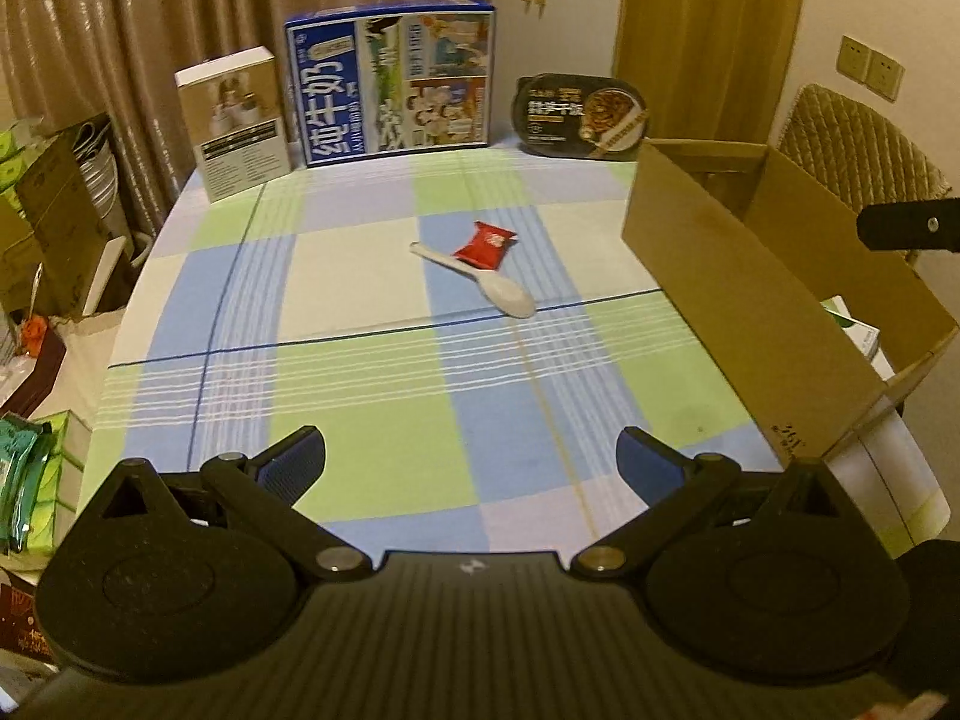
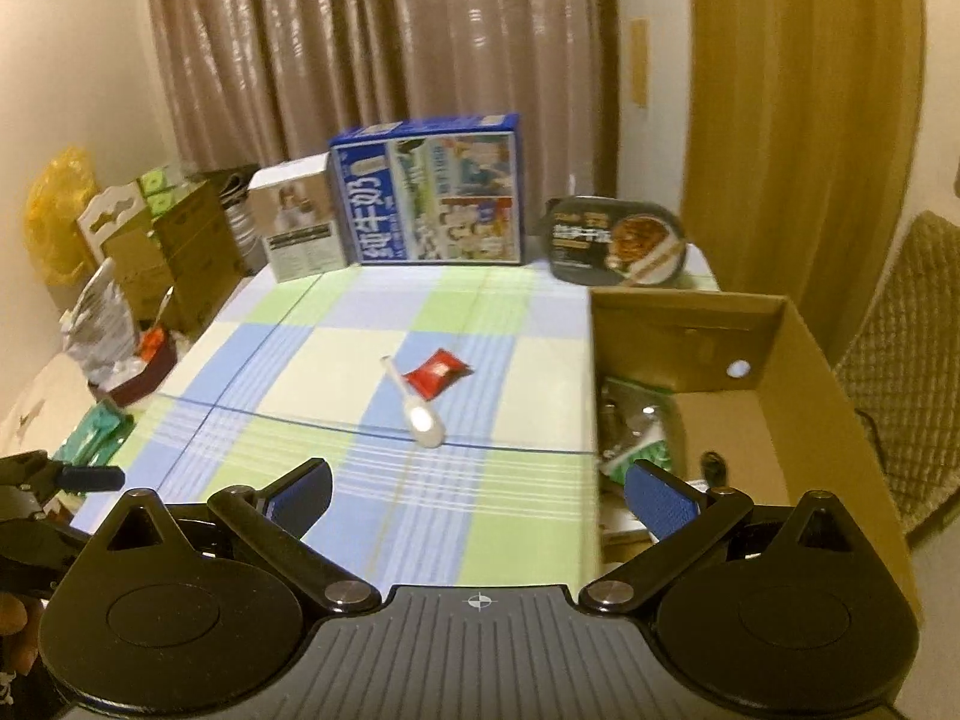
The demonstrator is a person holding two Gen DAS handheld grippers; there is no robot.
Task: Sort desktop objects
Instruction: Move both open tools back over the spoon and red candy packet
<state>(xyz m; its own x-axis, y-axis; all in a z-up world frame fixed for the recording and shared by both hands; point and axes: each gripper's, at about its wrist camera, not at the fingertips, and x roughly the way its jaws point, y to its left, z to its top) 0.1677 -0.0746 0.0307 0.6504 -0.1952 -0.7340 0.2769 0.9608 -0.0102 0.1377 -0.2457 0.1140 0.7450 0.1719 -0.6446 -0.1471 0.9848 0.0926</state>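
A red snack packet (image 1: pixel 485 245) (image 2: pixel 437 373) lies mid-table on the checked cloth. A white plastic spoon (image 1: pixel 480 281) (image 2: pixel 416 405) lies against its near side, bowl toward me. My left gripper (image 1: pixel 471 459) hovers over the near part of the table, open and empty, well short of both. My right gripper (image 2: pixel 477 495) is open and empty too; its right finger (image 2: pixel 654 495) is over the open cardboard box (image 1: pixel 744 300) (image 2: pixel 804 372). The box stands on the right and holds a green-and-silver packet (image 2: pixel 636 432) and other items. One right finger (image 1: pixel 906 227) juts in at the left wrist view's right edge.
A blue milk carton (image 1: pixel 393 81) (image 2: pixel 429 195), a white box (image 1: pixel 234 123) (image 2: pixel 297 222) and a black meal tray (image 1: pixel 582 115) (image 2: pixel 618 240) stand along the table's far edge. Boxes and bags crowd the left side. A quilted chair (image 1: pixel 864 144) stands behind the box.
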